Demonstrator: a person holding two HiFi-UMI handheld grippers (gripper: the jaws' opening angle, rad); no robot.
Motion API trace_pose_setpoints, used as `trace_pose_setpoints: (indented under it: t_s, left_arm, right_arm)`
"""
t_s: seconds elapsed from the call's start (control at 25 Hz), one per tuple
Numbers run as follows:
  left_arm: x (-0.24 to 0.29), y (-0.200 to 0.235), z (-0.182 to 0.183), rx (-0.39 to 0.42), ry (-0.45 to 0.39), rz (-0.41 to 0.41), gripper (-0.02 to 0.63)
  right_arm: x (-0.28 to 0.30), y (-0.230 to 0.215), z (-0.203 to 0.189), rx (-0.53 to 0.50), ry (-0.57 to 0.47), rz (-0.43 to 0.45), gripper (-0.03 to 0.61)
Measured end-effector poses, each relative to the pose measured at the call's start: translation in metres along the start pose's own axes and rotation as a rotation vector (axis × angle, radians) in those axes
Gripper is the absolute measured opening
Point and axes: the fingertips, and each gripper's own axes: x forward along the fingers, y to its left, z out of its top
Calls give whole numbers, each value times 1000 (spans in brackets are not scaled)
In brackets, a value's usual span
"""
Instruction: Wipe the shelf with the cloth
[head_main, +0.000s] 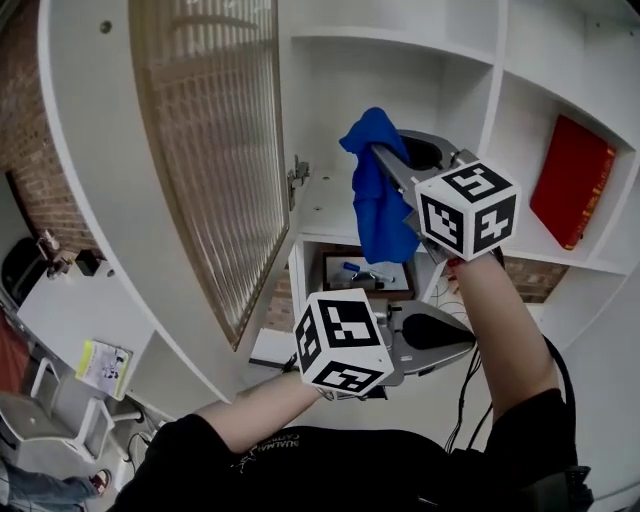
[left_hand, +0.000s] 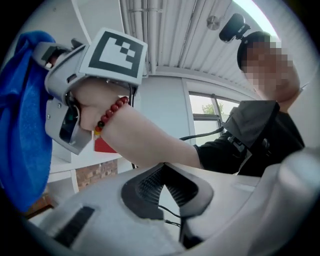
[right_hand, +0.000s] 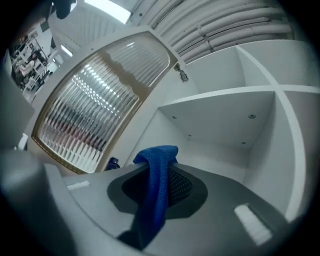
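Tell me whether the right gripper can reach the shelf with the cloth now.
Probably yes: the right gripper holds the cloth just in front of the shelf, the door is swung open, and nothing stands between.

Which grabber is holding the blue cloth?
The right gripper, the raised one by the shelf: its jaws pinch the blue cloth. The lower left gripper has shut jaws with nothing between them.

No text can be read, faint pale lettering on the black shirt (head_main: 300, 443) at 6 o'clock in the head view too small to make out, print on the yellow leaflet (head_main: 103, 366) at 8 o'clock blurred
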Motion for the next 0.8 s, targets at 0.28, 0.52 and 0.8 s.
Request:
trace_pose_setpoints:
  t_s: [0.28,0.52,0.8]
  left_arm:
    - [-15,7,2,-49,9,-71,-2]
    - [-13,17,-15,-61,29,-93,-2]
    - [-18,10,-32,-60,17,-195,0]
  right_arm:
    - [51,-7,-19,-103,146,-9,64]
    - [71,-45,0,-134,83,-166,64]
    - [111,-33,-93,-83,393,41,66]
